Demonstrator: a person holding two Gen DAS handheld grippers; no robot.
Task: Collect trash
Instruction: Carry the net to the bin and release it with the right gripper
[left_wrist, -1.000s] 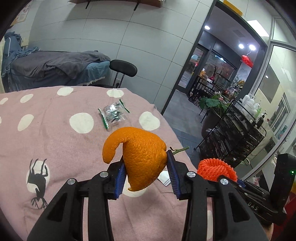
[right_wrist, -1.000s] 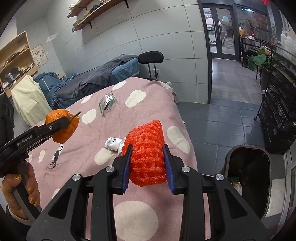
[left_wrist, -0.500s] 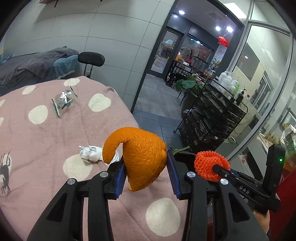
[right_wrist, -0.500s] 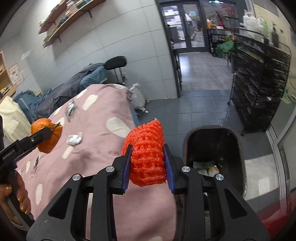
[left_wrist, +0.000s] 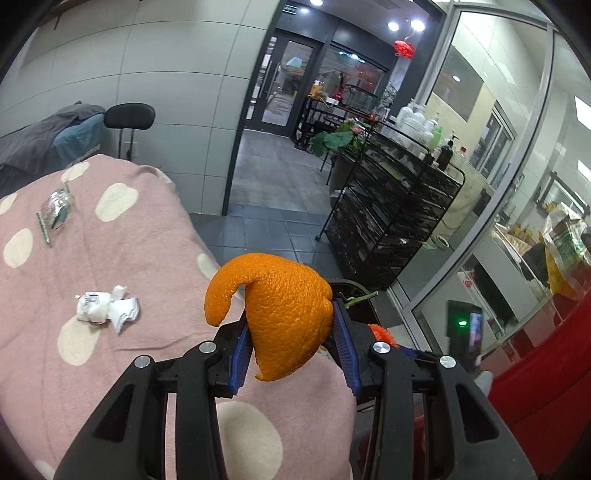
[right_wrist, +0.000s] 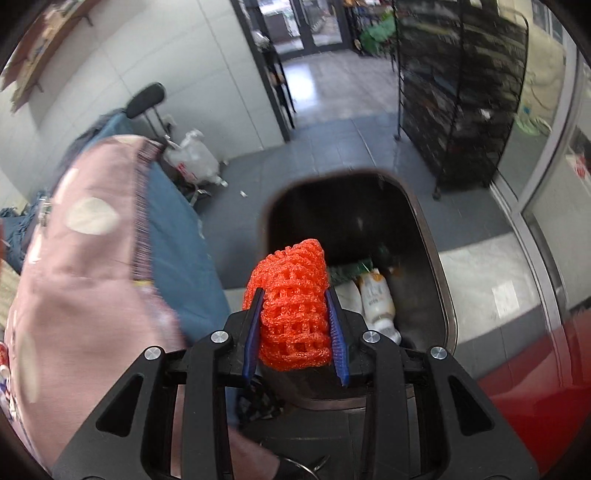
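My left gripper is shut on a curled orange peel, held above the right edge of the pink dotted blanket. My right gripper is shut on a red foam fruit net and hangs over the open black trash bin, which holds bottles and wrappers. In the left wrist view a sliver of the red foam fruit net shows behind the right finger, and the bin is mostly hidden. A crumpled white paper and a clear plastic wrapper lie on the blanket.
A black wire shelf rack stands right of the bin by a glass wall. A black stool and a white plastic bag sit past the bed's far end. Something red fills the lower right. Grey tile floor lies beyond.
Both grippers swung right off the bed toward the bin, still holding their pieces. The right one dropped and tilted down, so it now hangs over the bin's mouth.
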